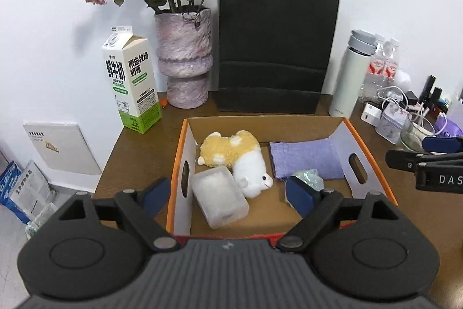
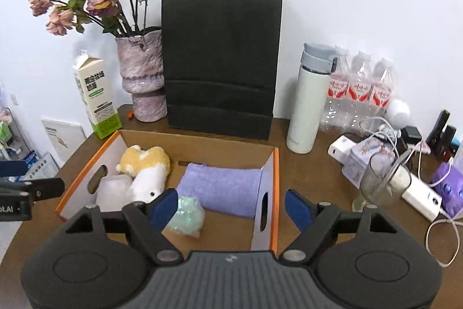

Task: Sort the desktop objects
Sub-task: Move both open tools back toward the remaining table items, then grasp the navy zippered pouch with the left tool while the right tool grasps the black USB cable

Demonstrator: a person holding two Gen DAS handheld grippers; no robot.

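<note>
In the left wrist view, the left gripper (image 1: 228,193) hangs wide open and empty over the cardboard box (image 1: 373,146). The plush toy (image 1: 237,158) lies at 12 o'clock, the translucent case (image 1: 220,197) between the fingers, and the purple towel (image 1: 306,158) at 2 o'clock.

In the right wrist view, the right gripper (image 2: 231,207) is wide open and empty astride the box's right wall. The iridescent wad (image 2: 186,217) is beside its left finger, and the glass cup (image 2: 385,181) stands at 3 o'clock.
</note>
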